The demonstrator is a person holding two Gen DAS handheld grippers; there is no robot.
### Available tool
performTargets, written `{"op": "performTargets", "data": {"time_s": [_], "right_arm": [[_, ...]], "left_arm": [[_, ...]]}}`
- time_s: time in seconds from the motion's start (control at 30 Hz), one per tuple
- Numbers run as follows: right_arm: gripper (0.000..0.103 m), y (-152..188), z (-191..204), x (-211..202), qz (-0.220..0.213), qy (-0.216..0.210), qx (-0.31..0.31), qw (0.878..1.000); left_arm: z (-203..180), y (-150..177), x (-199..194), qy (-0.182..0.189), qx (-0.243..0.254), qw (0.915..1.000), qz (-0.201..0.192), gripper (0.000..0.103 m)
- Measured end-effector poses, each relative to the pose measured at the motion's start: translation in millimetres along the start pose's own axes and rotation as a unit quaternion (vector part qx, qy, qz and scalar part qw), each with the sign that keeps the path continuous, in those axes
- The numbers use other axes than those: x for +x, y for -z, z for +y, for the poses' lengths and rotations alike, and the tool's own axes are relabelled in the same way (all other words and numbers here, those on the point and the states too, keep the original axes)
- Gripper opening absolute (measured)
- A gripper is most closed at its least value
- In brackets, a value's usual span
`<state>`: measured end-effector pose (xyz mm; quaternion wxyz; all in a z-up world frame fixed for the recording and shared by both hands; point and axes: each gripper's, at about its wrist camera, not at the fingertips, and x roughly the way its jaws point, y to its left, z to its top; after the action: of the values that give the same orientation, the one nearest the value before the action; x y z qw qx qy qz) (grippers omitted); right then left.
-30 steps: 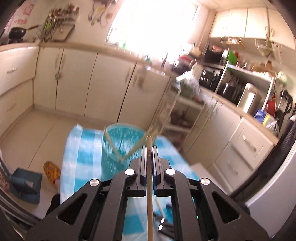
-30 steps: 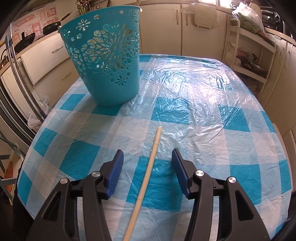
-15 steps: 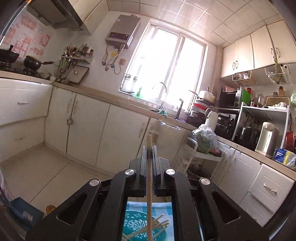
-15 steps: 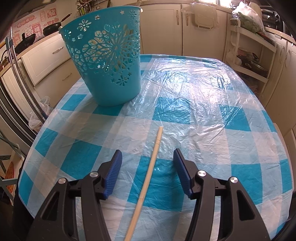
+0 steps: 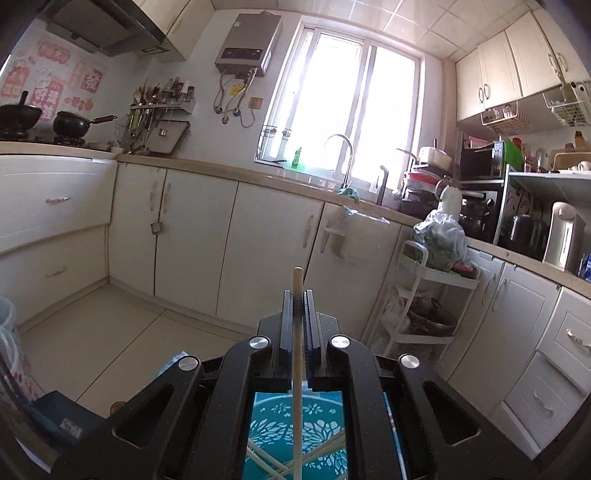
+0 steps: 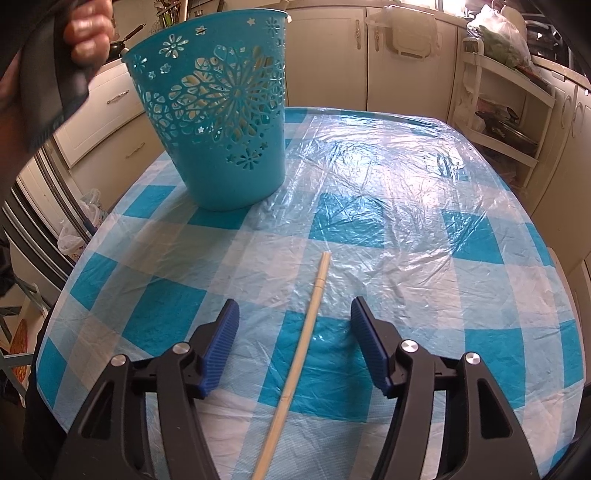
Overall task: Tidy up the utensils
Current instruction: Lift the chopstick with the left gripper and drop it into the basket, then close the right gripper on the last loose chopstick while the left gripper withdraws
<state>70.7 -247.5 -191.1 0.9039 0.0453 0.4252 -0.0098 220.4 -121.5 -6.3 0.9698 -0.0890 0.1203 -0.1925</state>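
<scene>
My left gripper is shut on a wooden chopstick and holds it upright, directly above the teal cut-out basket, where several chopsticks lie inside. In the right wrist view the same basket stands on the far left of the table. The hand holding the left gripper shows above it. My right gripper is open, just above the cloth. Its fingers straddle a second chopstick lying flat.
The table wears a blue and white checked cloth under clear plastic. Kitchen cabinets ring the room. A white trolley rack with a bag on top stands by the table's far right.
My left gripper has tilted up and come over the basket with its chopstick; the basket now shows below between the arms. My right gripper has edged slightly forward along the lying chopstick.
</scene>
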Motion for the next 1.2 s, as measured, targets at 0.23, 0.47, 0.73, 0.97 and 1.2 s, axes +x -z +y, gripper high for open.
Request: {"op": "performTargets", "data": {"time_s": [0.23, 0.47, 0.73, 0.97, 1.2], "right_arm": [[0.061, 0, -7, -1, -0.001, -0.013, 0.008, 1.0], [0.054, 0, -13, -3, -0.004, -0.018, 0.023, 1.0], [0.032, 0, -10, -2, -0.003, 0.03, 0.002, 1.0], [0.014, 0, -11, -1, 0.001, 0.043, -0.004, 0.999], [0.008, -5, -18, -1, 0.017, 0.029, 0.009, 0.999]], "left_arm": [[2, 27, -8, 0.0, 0.023, 0.9987, 0.045, 0.025], [35, 29, -70, -0.029, 0.017, 0.999, 0.027, 0.08], [82, 74, -120, -0.083, 0.002, 0.9929, 0.085, 0.095], [82, 116, -111, -0.084, 0.01, 0.9832, 0.162, 0.095], [59, 140, -86, -0.075, 0.055, 0.9727, 0.213, 0.095]]}}
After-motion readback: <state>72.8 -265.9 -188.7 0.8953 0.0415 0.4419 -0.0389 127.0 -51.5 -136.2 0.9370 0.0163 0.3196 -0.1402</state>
